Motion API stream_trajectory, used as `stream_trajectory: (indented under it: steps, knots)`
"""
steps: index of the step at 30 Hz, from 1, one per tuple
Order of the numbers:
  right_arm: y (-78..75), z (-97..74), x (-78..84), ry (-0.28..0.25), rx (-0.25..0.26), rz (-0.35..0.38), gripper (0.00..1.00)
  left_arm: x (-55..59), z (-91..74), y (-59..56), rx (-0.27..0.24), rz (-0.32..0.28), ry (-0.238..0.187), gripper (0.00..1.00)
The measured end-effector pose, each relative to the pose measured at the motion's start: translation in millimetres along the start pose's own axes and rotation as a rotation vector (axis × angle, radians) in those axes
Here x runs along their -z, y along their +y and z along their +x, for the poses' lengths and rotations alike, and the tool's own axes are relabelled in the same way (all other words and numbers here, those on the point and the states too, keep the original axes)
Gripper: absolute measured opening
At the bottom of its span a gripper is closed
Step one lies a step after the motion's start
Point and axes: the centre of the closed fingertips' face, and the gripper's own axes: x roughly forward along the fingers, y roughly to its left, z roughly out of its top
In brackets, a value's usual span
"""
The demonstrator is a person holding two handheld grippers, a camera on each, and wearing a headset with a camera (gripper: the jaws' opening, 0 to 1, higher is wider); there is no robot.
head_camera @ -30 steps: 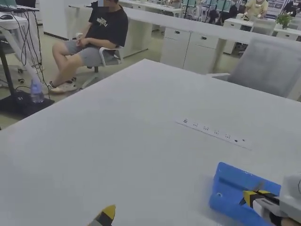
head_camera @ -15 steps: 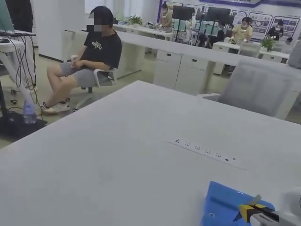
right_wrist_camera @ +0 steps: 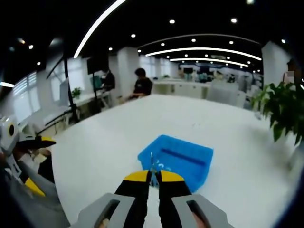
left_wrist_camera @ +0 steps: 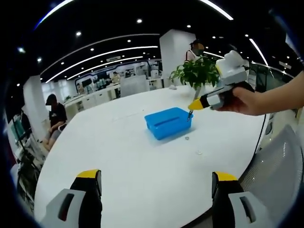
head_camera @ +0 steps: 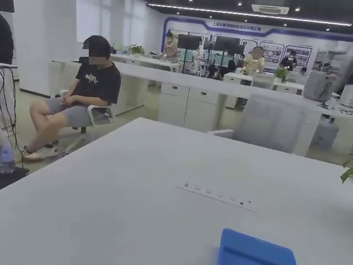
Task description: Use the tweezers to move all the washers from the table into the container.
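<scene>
Fingers (left_wrist_camera: 88,192) of the left gripper (left_wrist_camera: 154,180) stand wide apart with nothing between them, low over the white table (left_wrist_camera: 118,161) and well short of the blue container (left_wrist_camera: 168,122), as the left gripper view shows. Far to the left of the container, a seated person (left_wrist_camera: 56,116) sits off the table's end. Just off the container's near right corner, two small washers (left_wrist_camera: 187,138) lie on the bare table top, apart from each other and outside the container.

At the container's right end, a hand (left_wrist_camera: 247,99) holds the right gripper (left_wrist_camera: 197,104) pointing down. Its yellow-tipped jaws are pressed together on the tweezers (left_wrist_camera: 189,115), whose tips hang at the container's right rim. In the right gripper view the tweezers rise from between the closed jaws, over the container's near edge. Whether the tips carry a washer is too small to tell.

Behind the container and to its right stands a potted plant (left_wrist_camera: 197,73).

In the head view, the container sits at the bottom edge, a power strip (head_camera: 218,194) lies just beyond it, and a grey office chair (head_camera: 265,124) stands past the table's far side.
</scene>
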Motion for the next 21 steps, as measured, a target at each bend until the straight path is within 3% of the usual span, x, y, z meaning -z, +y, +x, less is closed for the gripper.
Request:
stream_trajectory:
  steps: [11,14,17,21]
  knots:
    - [22.4,-7.7,45.7,0.076,-0.036,0.038,0.03,-2.2,0.4,-18.0,0.072,0.031,-0.044,0.99]
    - [26.2,-6.6,55.3,0.098,-0.043,0.041,0.03,-7.1,1.6,-20.9,0.069,0.039,-0.097,0.99]
    - [29.6,-6.3,62.4,0.118,-0.047,0.037,0.03,-11.2,0.5,-18.9,0.040,0.087,-0.120,0.99]
    - [32.6,-6.1,68.7,0.136,-0.050,0.031,0.03,-11.0,0.5,-17.7,0.042,0.069,-0.125,0.99]
